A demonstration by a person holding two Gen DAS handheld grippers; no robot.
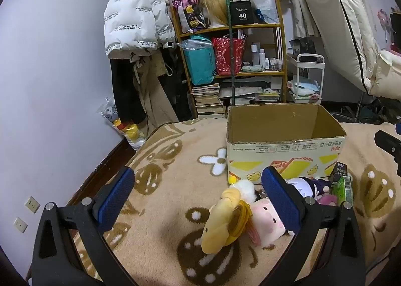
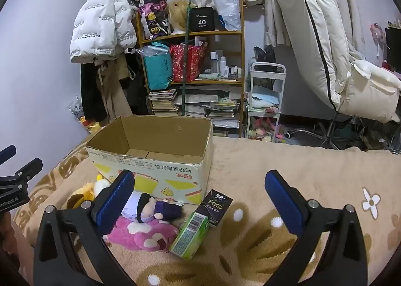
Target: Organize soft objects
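An open, empty cardboard box (image 1: 285,153) stands on the tan blanket; it also shows in the right wrist view (image 2: 150,160). In front of it lie soft toys: a yellow plush (image 1: 223,223), a pink square plush (image 1: 265,220), a purple-dressed doll (image 2: 153,207) and a magenta bear (image 2: 145,233). A green tissue pack (image 2: 189,235) and a black "Face" tissue pack (image 2: 214,207) lie beside them. My left gripper (image 1: 198,198) is open and empty, above the yellow plush. My right gripper (image 2: 200,198) is open and empty, above the tissue packs.
The blanket-covered bed (image 2: 288,160) drops off at its left edge (image 1: 110,160). Beyond it stand a cluttered wooden shelf (image 1: 233,47), hanging coats (image 1: 135,22), a white cart (image 2: 265,95) and a cream chair (image 2: 338,60).
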